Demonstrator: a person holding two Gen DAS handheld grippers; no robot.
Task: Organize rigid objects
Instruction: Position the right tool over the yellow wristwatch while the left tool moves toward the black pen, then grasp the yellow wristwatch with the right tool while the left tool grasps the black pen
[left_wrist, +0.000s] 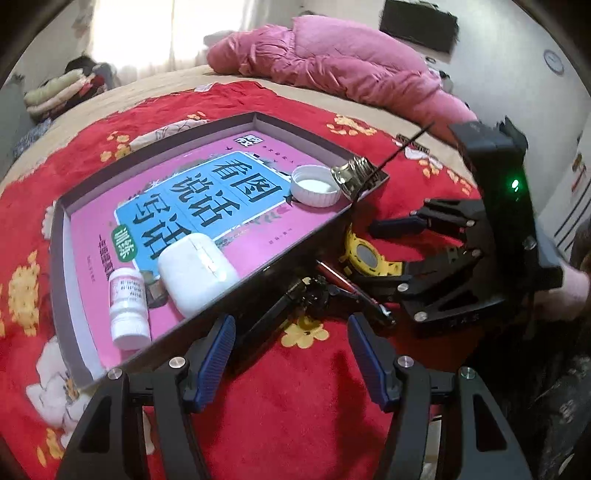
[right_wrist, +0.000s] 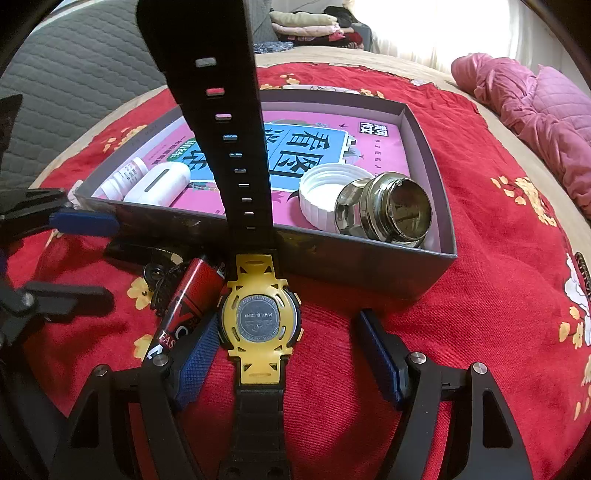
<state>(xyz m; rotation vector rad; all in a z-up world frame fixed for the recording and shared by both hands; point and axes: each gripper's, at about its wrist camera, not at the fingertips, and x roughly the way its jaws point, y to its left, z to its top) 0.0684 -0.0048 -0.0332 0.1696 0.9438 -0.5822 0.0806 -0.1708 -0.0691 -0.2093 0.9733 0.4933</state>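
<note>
Right gripper (right_wrist: 286, 354), jaws wide open and gripping nothing, straddles the watch (right_wrist: 260, 325) lying face down outside the box's (right_wrist: 369, 269) near wall, strap running straight ahead. Left gripper (left_wrist: 291, 354), also open, is farther.

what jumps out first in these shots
A yellow-backed watch lies face down on the red floral cloth, between the open fingers of the right gripper, its black strap rising toward the camera. Behind it sits a shallow box with a pink book inside, holding a white cap and a shiny metal fitting.
</note>
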